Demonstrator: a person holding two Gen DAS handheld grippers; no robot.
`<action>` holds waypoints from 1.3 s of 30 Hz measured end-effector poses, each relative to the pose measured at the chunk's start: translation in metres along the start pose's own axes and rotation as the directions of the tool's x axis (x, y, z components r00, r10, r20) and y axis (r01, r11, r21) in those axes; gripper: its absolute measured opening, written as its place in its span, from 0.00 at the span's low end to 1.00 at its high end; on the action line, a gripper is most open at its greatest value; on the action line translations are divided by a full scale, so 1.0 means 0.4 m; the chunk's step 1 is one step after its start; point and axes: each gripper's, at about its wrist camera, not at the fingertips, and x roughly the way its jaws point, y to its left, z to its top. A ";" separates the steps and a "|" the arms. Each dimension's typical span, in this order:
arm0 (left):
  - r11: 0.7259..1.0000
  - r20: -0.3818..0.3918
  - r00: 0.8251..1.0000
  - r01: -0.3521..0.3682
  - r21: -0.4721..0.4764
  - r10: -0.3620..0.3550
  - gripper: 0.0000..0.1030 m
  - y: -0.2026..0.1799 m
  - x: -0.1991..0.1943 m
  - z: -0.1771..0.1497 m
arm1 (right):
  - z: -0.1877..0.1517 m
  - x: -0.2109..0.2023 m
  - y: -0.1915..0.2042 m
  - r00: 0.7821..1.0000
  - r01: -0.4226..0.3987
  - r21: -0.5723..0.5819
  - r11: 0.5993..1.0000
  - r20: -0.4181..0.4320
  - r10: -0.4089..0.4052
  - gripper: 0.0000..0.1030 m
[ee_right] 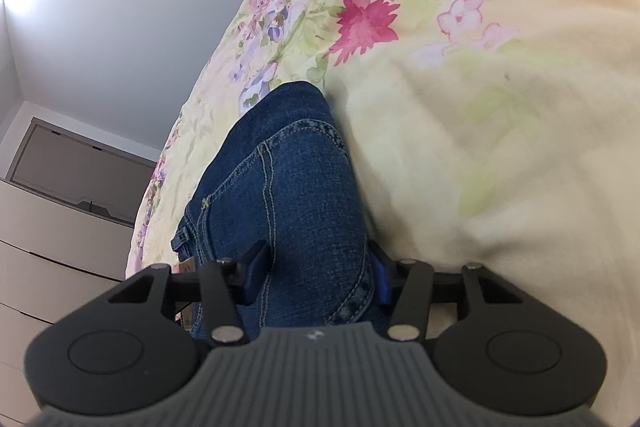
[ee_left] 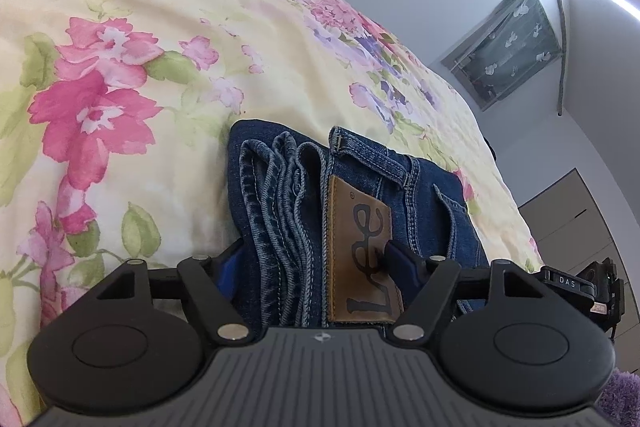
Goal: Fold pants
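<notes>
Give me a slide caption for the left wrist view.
Left gripper straddles folded jeans, leather patch between its fingers, on floral bedspread.

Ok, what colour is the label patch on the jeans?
Tan-brown patch with dark lettering, on blue jeans; clearest in the left wrist view.

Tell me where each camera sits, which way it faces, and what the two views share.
Left wrist: on the left tongs, looking forward and down along its blue-padded fingers at the folded jeans, leather patch up; only the tongs' black frame shows.
Right wrist: on the right tongs, looking forward and down at the jeans, which lie between its fingers; only its own frame shows.
Shared: the jeans and the floral bedspread.
</notes>
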 end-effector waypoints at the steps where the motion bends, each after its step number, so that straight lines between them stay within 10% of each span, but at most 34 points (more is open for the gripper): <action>1: 1.000 0.006 1.000 -0.004 0.002 0.004 0.69 -0.002 -0.004 0.000 | -0.001 -0.001 0.004 1.000 0.006 -0.007 1.000 0.001 -0.006 0.43; 11: 0.999 0.011 0.999 -0.049 0.008 0.049 0.31 -0.038 -0.049 0.025 | -0.002 -0.032 0.074 0.999 0.044 -0.090 0.995 0.021 -0.042 0.20; 39: 0.951 0.077 0.967 -0.251 0.179 0.241 0.30 -0.062 -0.597 0.188 | -0.263 -0.059 0.547 0.991 -0.130 -0.177 0.976 -0.049 0.123 0.17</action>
